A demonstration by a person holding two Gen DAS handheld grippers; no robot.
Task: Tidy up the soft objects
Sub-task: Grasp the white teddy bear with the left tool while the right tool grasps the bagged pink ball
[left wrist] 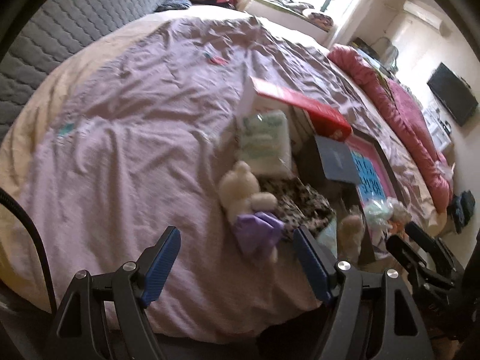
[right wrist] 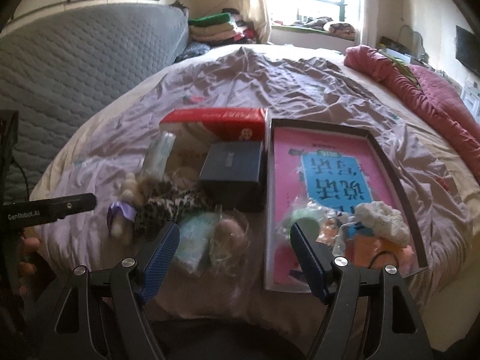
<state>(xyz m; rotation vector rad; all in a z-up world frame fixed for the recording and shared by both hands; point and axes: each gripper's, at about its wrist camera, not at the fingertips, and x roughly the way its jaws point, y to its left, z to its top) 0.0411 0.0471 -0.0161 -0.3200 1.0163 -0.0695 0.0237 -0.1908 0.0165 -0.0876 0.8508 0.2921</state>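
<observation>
- On the bed, over the mauve sheet (right wrist: 315, 78), both hand-held grippers hang with jaws spread wide and nothing between them: the left gripper (left wrist: 237, 262) above bare sheet, the right gripper (right wrist: 235, 258) above the clutter.
- Soft things lie in a loose heap at 12 o'clock from the right gripper: a cream plush toy (left wrist: 243, 190) with a purple bow (left wrist: 258, 232), a leopard-print cloth (right wrist: 168, 207), and a fuzzy brown piece (right wrist: 229, 234) partly in clear wrap.
- At 1 o'clock sits the open box (right wrist: 393, 162) with a pink lining, already holding a white knitted item (right wrist: 381, 217) and other small soft pieces at its near end.
- Judging from this, the step in hand is reaching for a first soft item; the plush toy, at 12 to 1 o'clock from the left gripper, looks the easiest.
- Doing it well probably means closing on the toy's body rather than the bow, which could slip free.
- A dark blue box (right wrist: 231, 165) and a red-and-white carton (right wrist: 216, 121) are hard goods; steer clear of them.
- Motion blur hides fine detail.
</observation>
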